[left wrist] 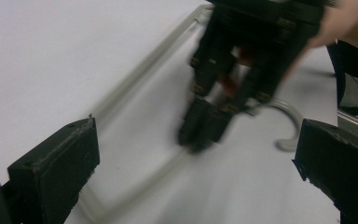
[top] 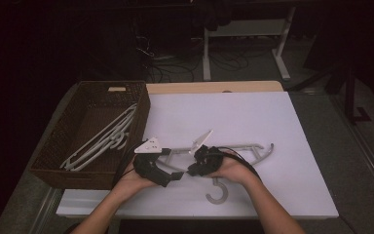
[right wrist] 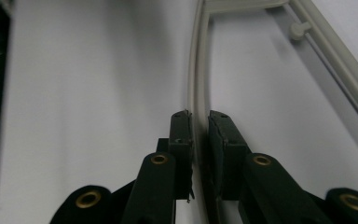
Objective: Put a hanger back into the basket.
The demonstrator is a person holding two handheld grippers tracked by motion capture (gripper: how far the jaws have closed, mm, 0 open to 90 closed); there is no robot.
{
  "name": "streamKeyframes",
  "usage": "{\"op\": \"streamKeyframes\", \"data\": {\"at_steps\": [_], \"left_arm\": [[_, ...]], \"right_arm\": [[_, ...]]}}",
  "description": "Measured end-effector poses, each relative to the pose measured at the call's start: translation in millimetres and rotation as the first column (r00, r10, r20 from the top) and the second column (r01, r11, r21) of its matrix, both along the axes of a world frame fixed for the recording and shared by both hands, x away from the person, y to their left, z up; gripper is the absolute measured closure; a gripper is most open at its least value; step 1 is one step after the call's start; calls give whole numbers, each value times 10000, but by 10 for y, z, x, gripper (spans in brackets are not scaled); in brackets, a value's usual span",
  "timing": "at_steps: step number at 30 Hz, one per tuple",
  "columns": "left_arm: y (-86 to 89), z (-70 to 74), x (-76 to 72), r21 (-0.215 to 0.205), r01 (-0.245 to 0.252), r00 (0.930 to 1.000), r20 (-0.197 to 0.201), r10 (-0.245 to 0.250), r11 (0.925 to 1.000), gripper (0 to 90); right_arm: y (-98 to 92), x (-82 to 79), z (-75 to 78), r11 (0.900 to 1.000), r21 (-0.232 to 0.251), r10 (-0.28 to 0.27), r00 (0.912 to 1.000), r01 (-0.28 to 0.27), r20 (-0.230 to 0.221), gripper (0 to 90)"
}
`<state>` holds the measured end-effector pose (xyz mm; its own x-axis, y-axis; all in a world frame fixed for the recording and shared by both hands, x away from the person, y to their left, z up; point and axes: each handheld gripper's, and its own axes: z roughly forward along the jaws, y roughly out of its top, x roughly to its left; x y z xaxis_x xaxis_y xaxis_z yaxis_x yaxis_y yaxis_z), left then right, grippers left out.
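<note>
While the person's two hands meet near the front edge of the white worktop [top: 253,112], the right gripper [right wrist: 199,122] has its black jaws drawn narrow around the curved arm of a pale grey plastic clothes hanger [top: 243,148], the pads pressing the thin bar from both sides. The hanger lies flat just behind the hands, right of the worktop's middle, its hook [top: 218,191] pointing toward the front edge. The left gripper [top: 168,176] sits just beside the right one, its jaws standing wide with nothing between them; in the left gripper view the hanger's rim runs across the white surface between the two black pads without touching either.

A dark brown woven basket [top: 53,156] stands at the worktop's left edge and already holds several more grey hangers [top: 102,141].

The step in hand looks like picking this hanger up to join the others. The next move probably calls for lifting it clear while the grip stays firm, perhaps with the left gripper closing on the other arm to steady it, then carrying it left over the basket's rim.
</note>
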<state>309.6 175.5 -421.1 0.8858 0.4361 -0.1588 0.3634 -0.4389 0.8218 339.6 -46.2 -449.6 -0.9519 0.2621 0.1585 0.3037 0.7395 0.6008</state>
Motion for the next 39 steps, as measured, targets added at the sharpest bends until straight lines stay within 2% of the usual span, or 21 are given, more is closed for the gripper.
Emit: {"op": "streamKeyframes", "data": {"at_steps": [3, 6, 7, 12, 14, 16, 17, 18, 19, 21, 22, 23, 24, 25, 27, 29, 32, 33, 34, 35, 39], "left_arm": [[3, -1, 6, 14, 11, 10000, 18, -11, 10000, 0], [-7, -9, 4, 58, 1, 10000, 8, -1, 10000, 0], [-9, -9, 3, 73, 11, 10000, 11, -11, 10000, 0], [-12, -14, 1, 128, 43, 10000, 31, -44, 9999, 0], [-15, -14, 1, 160, 69, 10000, 49, -70, 9998, 0], [-19, -15, -1, 239, 114, 9999, 96, -117, 9996, 0], [-19, -15, -1, 239, 114, 9999, 96, -117, 9996, 0], [-21, -16, -4, 296, 141, 9998, 103, -144, 9995, 0], [-22, -16, -4, 300, 144, 9998, 112, -148, 9994, 0], [-24, -16, -2, 312, 143, 9998, 125, -147, 9994, 0], [-25, -18, 0, 323, 157, 9998, 116, -161, 9994, 0], [-27, -20, 1, 333, 162, 9998, 115, -166, 9993, 0], [-29, -24, 1, 351, 177, 9998, 114, -181, 9992, 0], [-33, -28, -1, 372, 193, 9997, 109, -197, 9991, 0], [-38, -35, -3, 444, 235, 9996, 113, -240, 9987, 0], [-43, -38, -4, 474, 252, 9996, 111, -257, 9986, 0], [-42, -35, -5, 455, 241, 9996, 119, -246, 9987, 0], [-42, -35, -5, 455, 241, 9996, 119, -246, 9987, 0], [-40, -36, -6, 447, 241, 9996, 105, -246, 9987, 0], [-40, -37, -6, 448, 239, 9997, 100, -243, 9987, 0], [-48, -45, -9, 460, 258, 9996, 75, -262, 9986, 0]], "right_arm": [[-27, -184, -10, 9993, 117, 347, 9994, -346, -68, 782], [-53, -246, -2, 9994, 154, 312, 9995, -313, 19, 756], [-66, -247, 17, 9995, 242, 199, 9997, -202, 116, 710], [-270, -211, 204, 9924, 1020, -729, 9966, 687, 380, 740], [-400, -188, 281, 9866, 1102, -1263, 9906, 1201, 516, 763], [-545, -160, 341, 9756, 1263, -1877, 9806, 1795, 559, 799], [-545, -160, 341, 9756, 1263, -1877, 9806, 1795, 559, 799], [-661, -135, 376, 9640, 1312, -2400, 9692, 2313, 547, 814], [-880, -96, 417, 9393, 1343, -3268, 9425, 3158, 694, 860], [-1047, -65, 434, 9176, 1309, -3873, 9183, 3753, 821, 882], [-1135, -51, 441, 9040, 1256, -4208, 9023, 4086, 935, 888], [-1236, -30, 443, 8847, 1135, -4631, 8802, 4521, 1034, 890], [-1292, -14, 442, 8745, 1057, -4837, 8674, 4734, 1164, 890], [-1360, 3, 440, 8574, 926, -5145, 8478, 5063, 1281, 891], [-1484, 49, 414, 8265, 730, -5627, 8151, 5582, 1376, 891], [-1553, 89, 368, 8043, 536, -5928, 7928, 5918, 1416, 891], [-1602, 132, 293, 7829, 291, -6180, 7715, 6215, 1514, 892], [-1602, 132, 293, 7829, 291, -6180, 7715, 6215, 1514, 892], [-1613, 142, 270, 7777, 180, -6233, 7670, 6284, 1521, 891], [-1634, 158, 224, 7641, 21, -6373, 7545, 6451, 1567, 892], [-1665, 171, 164, 7501, -17, -6531, 7412, 6613, 1550, 891]]}}
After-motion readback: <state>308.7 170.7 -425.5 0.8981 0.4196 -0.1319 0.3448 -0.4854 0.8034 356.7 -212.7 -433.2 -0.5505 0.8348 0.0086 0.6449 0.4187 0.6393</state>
